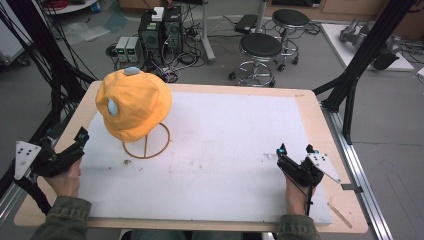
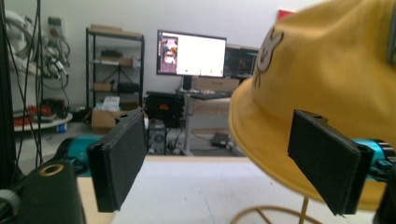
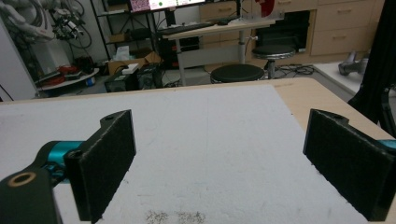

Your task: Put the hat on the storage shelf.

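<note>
Left gripper (image 2: 224, 163) open, flat black pads, soft yellow domed hat (image 1: 132, 105), thin wire stand (image 1: 147, 142)

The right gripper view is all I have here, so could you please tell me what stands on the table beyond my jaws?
Observer: A yellow hat sits on a wire stand at the far left of the white mat.
Operator: Thank you. Where is the left gripper?
Observer: The left gripper is low at the mat's left edge, pointing toward the hat.
Operator: Is it holding the hat?
Observer: No. In the left gripper view its jaws stand wide open with nothing between them, and the hat's brim lies beyond the right jaw.
</note>
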Action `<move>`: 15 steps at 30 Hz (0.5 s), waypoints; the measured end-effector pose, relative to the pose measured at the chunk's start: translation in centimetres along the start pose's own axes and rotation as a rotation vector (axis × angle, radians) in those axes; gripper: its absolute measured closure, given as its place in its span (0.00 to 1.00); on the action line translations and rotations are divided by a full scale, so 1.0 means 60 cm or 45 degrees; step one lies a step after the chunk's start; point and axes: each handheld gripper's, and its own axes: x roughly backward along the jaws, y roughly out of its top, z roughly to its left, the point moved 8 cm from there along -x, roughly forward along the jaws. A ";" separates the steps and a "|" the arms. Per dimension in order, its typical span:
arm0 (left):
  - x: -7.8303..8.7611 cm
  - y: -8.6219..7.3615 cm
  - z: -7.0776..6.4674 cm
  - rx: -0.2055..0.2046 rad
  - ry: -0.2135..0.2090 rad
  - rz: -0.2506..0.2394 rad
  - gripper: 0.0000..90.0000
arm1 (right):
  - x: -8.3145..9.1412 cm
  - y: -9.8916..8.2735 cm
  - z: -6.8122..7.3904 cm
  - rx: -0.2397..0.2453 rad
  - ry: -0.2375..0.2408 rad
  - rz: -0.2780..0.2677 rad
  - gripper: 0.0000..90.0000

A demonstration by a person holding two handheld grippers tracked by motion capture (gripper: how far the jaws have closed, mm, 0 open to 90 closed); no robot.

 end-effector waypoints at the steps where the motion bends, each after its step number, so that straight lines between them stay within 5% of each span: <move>1: 0.001 -0.008 -0.002 -0.010 0.007 0.007 0.22 | 0.002 0.001 -0.001 -0.004 -0.002 -0.004 0.09; 5: 0.001 -0.034 -0.004 -0.056 0.017 0.076 0.22 | 0.010 0.002 -0.002 -0.015 -0.013 -0.011 0.09; 15: 0.022 -0.059 -0.019 -0.052 0.021 0.153 0.23 | 0.027 0.005 0.002 -0.010 -0.001 -0.041 0.09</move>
